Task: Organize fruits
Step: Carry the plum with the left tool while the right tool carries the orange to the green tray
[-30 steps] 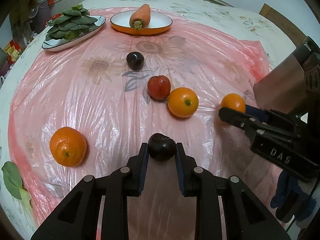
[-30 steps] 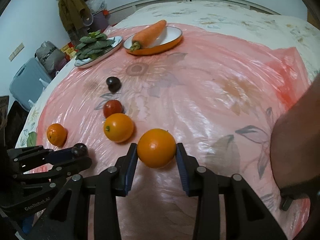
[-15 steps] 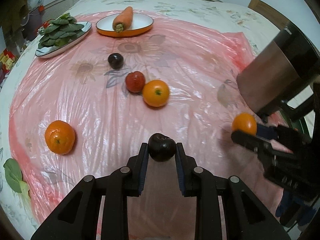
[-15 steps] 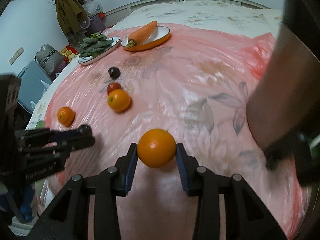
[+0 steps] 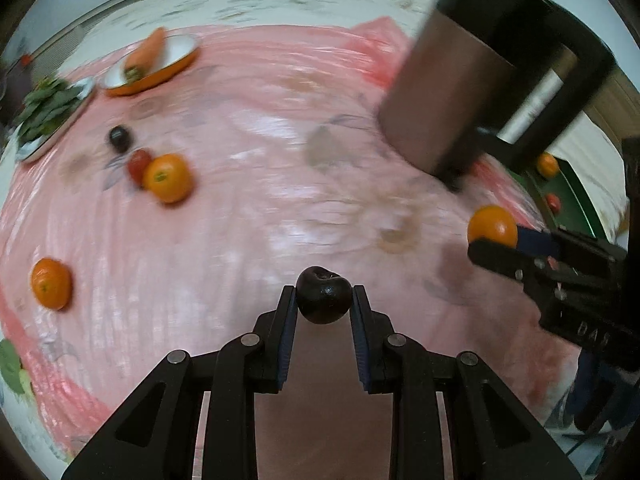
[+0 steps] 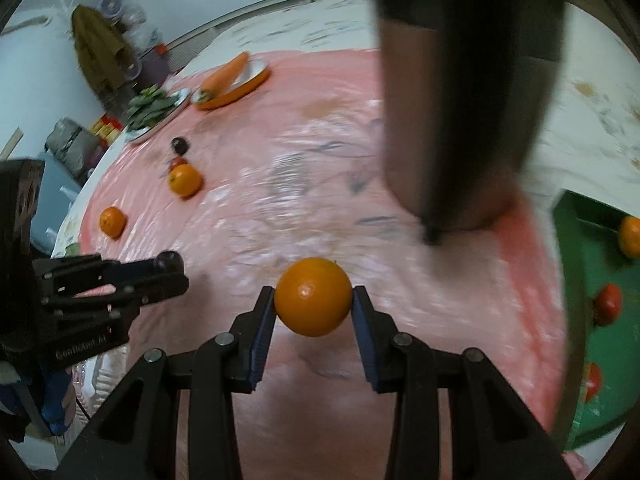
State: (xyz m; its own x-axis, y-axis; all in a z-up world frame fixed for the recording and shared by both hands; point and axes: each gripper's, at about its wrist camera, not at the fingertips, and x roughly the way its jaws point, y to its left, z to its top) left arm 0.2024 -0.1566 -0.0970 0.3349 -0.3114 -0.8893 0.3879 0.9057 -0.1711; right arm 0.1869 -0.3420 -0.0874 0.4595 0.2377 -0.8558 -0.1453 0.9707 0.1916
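Observation:
My left gripper (image 5: 323, 300) is shut on a dark plum (image 5: 323, 294) above the pink plastic-covered table (image 5: 260, 200). My right gripper (image 6: 313, 300) is shut on an orange (image 6: 313, 297); from the left wrist it shows at the right with that orange (image 5: 493, 226). On the table lie two oranges (image 5: 168, 178) (image 5: 51, 283), a red fruit (image 5: 138, 161) and another dark plum (image 5: 119, 138). A green tray (image 6: 592, 280) at the right edge holds an orange (image 6: 630, 237) and red fruits (image 6: 608, 305).
A brown chair back (image 6: 460, 120) with a dark frame stands close at the right, between the table and the tray. At the far side sit an orange plate with a carrot (image 5: 146, 56) and a plate of leafy greens (image 5: 44, 108).
Both grippers have swung to the right with their fruit, away from the loose fruit. The chair back now looms larger and the green tray has come into view.

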